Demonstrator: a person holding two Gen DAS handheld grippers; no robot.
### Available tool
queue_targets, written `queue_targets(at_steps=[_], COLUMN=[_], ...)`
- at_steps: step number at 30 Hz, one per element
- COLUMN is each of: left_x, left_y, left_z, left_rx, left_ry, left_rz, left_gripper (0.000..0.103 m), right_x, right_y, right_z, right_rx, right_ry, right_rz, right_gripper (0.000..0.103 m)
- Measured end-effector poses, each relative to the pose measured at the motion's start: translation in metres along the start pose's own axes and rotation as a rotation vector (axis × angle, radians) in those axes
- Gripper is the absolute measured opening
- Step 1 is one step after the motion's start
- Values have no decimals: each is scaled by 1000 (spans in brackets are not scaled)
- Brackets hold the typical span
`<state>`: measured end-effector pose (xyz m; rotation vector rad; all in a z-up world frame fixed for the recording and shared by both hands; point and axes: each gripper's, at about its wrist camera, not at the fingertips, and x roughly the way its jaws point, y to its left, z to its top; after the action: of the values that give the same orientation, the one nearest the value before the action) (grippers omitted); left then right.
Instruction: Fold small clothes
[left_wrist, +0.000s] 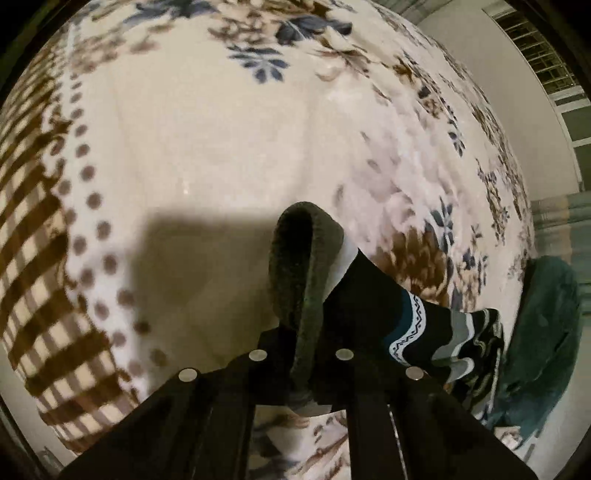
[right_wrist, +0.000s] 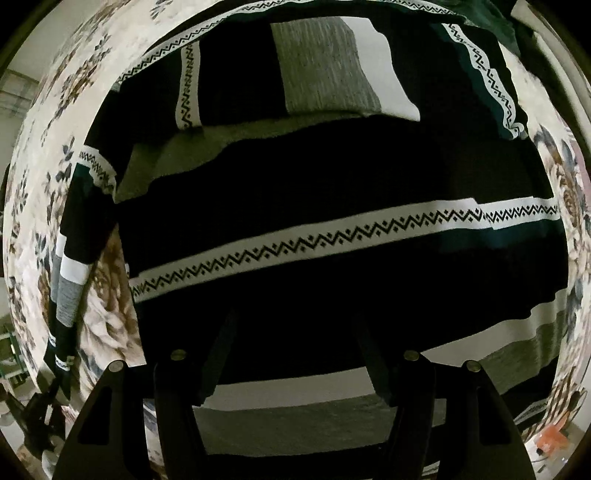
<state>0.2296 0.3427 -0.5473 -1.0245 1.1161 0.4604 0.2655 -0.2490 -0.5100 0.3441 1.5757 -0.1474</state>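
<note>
Sweater (right_wrist: 332, 206) lies spread on the blanket (left_wrist: 207, 140), black knit with white zigzag bands and grey/white blocks; it fills most of the right wrist view, far part doubled over so a grey-and-white block sits on top of the body, one sleeve (right_wrist: 68, 280) trailing off the left edge onto the florals. In the left wrist view the left gripper (left_wrist: 303, 350) is clamped on the grey ribbed cuff (left_wrist: 306, 258) of a sleeve, cuff standing up in a loop between the closed fingers, striped sleeve running off right and down toward the rest of the garment. Read: cuff is pinched at the end so the sleeve can be carried across the body, a grip at the rib gives the stiffest handle on soft knit. Right gripper (right_wrist: 295, 354) points down over the near body panel, jaws apart, nothing pinched between them; looks like it hovers there to pin or catch the hem while the sleeve comes over, though contact with the fabric I can't tell. Dark teal cloth (left_wrist: 546, 325) bunched at the right edge of the blanket, beside the sweater. Count: one sweater, at least one sleeve clearly traceable per view, whether it is the same sleeve in both I can't tell; one teal cloth; one blanket; two grippers, one gripping, one free. Fold looks mid-way, sleeves not yet tucked
</note>
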Motion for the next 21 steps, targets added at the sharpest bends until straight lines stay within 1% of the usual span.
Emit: queue_targets(at_steps=[2, 5, 7, 10, 13, 14, 15, 16, 17, 19, 20, 21], left_x=[-3, -20, -31, -54, -66, -68, -68, -67, -63, -54, -43, -37], left_y=[-9, -15, -23, -57, -117, -147, -168, -191, -223, -266, -299, -320], left_z=[-1, -4, -1, 7, 10, 8, 5, 0, -8, -26, -43, -57], left_rx=[62, 75, 78, 139, 262, 326, 372, 417, 474, 542, 599, 633], left_ry=[-1, -18, -45, -110, -153, -164, -173, -178, -176, -159, -137, -120], left_rz=[17, -4, -11, -21, -38, -44, -43, -40, -44, -61, -66, -78], left_gripper=[5, 5, 5, 5, 5, 5, 5, 5, 5, 5, 5, 5], right_x=[-1, -3, -5, -11, -20, -23, -26, -27, -27, -31, -33, -34], right_y=[2, 3, -2, -20, -38, -45, -52, -59, -65, -86, -98, -107], right_z=[4, 7, 9, 17, 34, 40, 46, 53, 58, 70, 75, 76], right_rx=[6, 24, 43, 76, 110, 120, 129, 142, 153, 177, 186, 192], right_ry=[-3, -11, -17, -31, -69, -84, -94, -105, -112, -130, -136, -140], right_rz=[2, 1, 4, -9, -41, -49, -54, -57, -57, -53, -57, -58], right_gripper=[67, 67, 67, 67, 67, 72, 80, 81, 81, 81, 81, 81])
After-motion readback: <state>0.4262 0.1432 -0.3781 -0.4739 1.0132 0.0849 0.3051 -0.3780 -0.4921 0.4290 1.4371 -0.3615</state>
